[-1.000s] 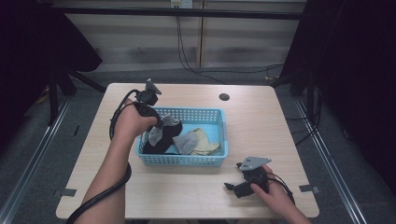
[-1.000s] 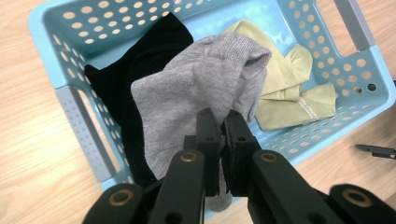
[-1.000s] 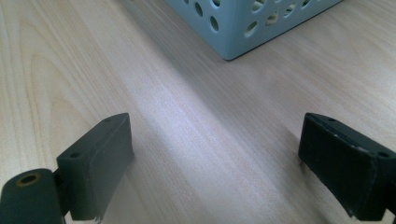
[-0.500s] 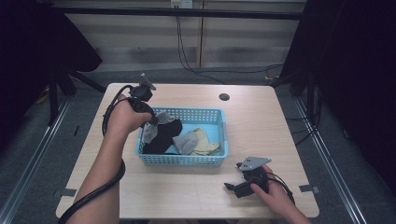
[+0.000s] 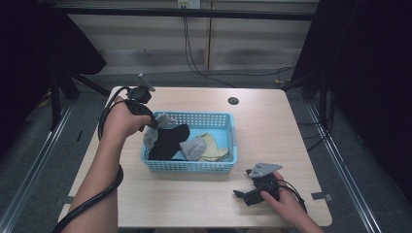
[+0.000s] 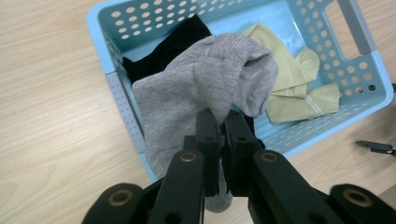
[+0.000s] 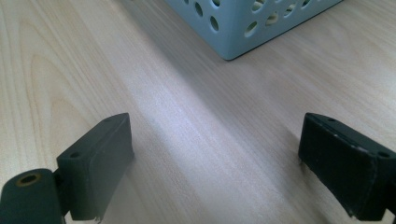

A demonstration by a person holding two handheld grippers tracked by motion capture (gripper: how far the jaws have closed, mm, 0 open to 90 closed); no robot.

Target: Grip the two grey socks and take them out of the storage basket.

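Pale wooden table [image 5: 194, 204] under dark surrounds, with one blue basket [image 5: 233, 145] near its middle. Left gripper [image 6: 222, 126]: jaws pressed together on a grey sock [image 6: 187, 98], pinched at one edge so that the rest hangs free; sock held over the basket's left end, partly above the rim and partly outside it, judged to be in course of removal from the basket; seen from above, the left gripper [image 5: 151, 121] is raised and tilted toward the basket, apparently so that the hanging sock clears the wall. Beneath the sock, a black garment [image 6: 187, 35] lies in the same end of the basket; farther off, a yellow sock [image 6: 289, 79] lies flat on the basket floor; the high view also shows a second grey piece [image 5: 193, 148] between the black and yellow ones. Right gripper [image 5: 243, 195]: jaws wide apart, holding nothing, resting low on the table near the basket's front corner [image 7: 233, 28], apart from it, probably parked while the left hand works. Count: two grippers; one basket; one grey sock held; three pieces left inside.
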